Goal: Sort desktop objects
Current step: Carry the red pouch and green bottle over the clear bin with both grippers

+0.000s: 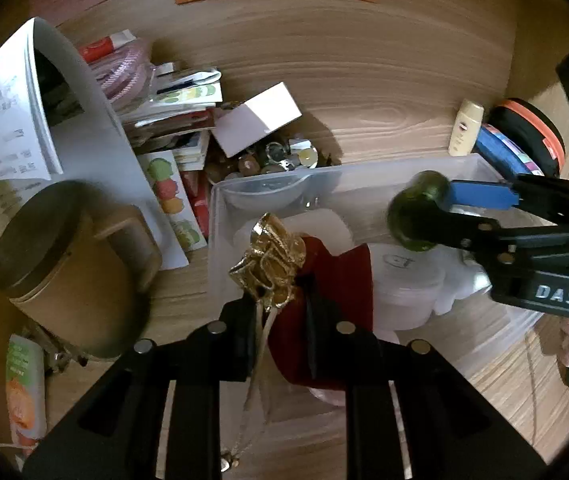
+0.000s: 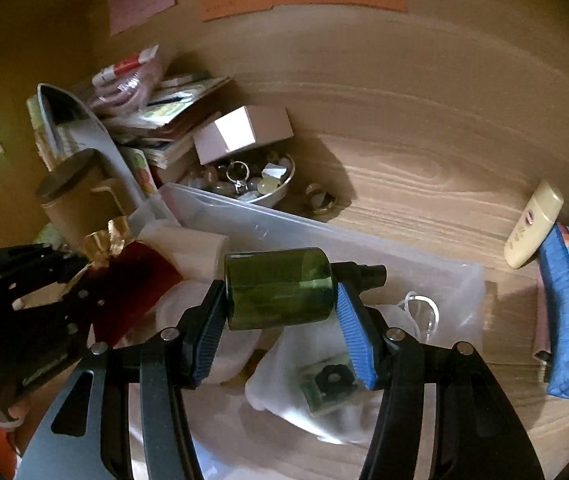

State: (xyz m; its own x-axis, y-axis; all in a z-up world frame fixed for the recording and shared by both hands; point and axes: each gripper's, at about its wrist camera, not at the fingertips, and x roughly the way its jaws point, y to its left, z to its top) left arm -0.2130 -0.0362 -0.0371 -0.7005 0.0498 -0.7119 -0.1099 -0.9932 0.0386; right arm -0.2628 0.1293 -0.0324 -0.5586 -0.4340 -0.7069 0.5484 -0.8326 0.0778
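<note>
Gripping stuff, both sides: quick rundown
left claw (image 1: 280,308): pinched fully closed on the gathered neck of a dark red velvety pouch (image 1: 324,280) with a crinkly gold foil top (image 1: 272,260); its cords dangle down between the fingers
right claw (image 2: 280,300): about half open, blue ribbed pads (image 2: 354,332) clamped on the ends of a green translucent bottle (image 2: 278,288), cylinder lying sideways, black pump nozzle poking out right
where: both items hang over the clear plastic bin (image 2: 424,260) on the wood-grain bench (image 2: 404,160)
bin contents: whitish round tubs, a white cord
nearby: small bowl of beads and rings (image 2: 252,184), pale pink box (image 2: 244,132), tan lidded canister (image 1: 72,264)
</note>
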